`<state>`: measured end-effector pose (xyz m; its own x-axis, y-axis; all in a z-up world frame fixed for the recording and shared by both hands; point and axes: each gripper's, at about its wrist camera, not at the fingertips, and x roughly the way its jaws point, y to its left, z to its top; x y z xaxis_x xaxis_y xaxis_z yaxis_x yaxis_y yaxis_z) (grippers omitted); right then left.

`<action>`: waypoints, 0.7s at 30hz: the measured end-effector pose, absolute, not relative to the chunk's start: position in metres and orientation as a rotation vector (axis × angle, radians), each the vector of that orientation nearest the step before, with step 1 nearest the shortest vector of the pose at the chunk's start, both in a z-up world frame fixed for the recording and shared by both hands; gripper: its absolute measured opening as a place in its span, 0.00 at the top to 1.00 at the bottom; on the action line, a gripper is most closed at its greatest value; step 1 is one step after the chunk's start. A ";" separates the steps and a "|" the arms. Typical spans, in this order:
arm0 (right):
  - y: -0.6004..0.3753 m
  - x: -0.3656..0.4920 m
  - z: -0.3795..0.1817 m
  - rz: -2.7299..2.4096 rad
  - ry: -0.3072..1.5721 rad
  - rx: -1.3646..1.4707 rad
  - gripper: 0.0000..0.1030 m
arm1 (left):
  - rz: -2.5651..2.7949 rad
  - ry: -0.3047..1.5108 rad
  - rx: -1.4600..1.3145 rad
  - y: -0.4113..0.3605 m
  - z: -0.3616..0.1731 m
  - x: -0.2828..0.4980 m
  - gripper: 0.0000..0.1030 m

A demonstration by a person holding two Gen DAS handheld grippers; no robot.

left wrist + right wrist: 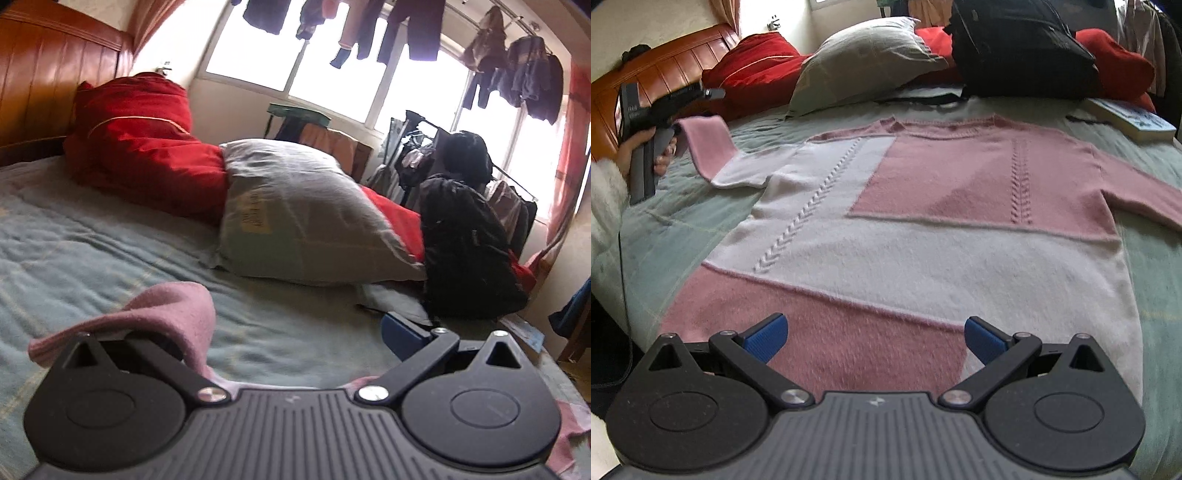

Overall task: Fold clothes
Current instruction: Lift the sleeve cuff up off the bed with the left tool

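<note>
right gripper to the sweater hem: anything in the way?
Nothing visible. The right gripper hovers with jaws open directly over the sweater at its hem, bare knit between the blue pads. The backpack, pillow and book sit beyond the collar.

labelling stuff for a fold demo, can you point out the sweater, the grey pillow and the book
sweater (923, 258), right wrist view, on the white band across its middle
grey pillow (864, 55), right wrist view, on its top face
book (1134, 120), right wrist view, on its cover
</note>
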<state>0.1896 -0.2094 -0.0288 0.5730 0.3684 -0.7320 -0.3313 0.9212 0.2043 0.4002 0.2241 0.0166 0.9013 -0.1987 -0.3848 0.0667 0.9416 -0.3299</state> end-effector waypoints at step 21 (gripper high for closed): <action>-0.258 0.153 -0.027 0.418 0.826 0.112 0.00 | -0.218 0.509 -0.235 0.100 0.079 0.403 0.01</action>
<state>0.1527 -0.2579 -0.0273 0.6016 0.4034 -0.6895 -0.3170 0.9128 0.2574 0.4026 0.1002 0.0792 0.8513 -0.2629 -0.4541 0.1467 0.9502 -0.2750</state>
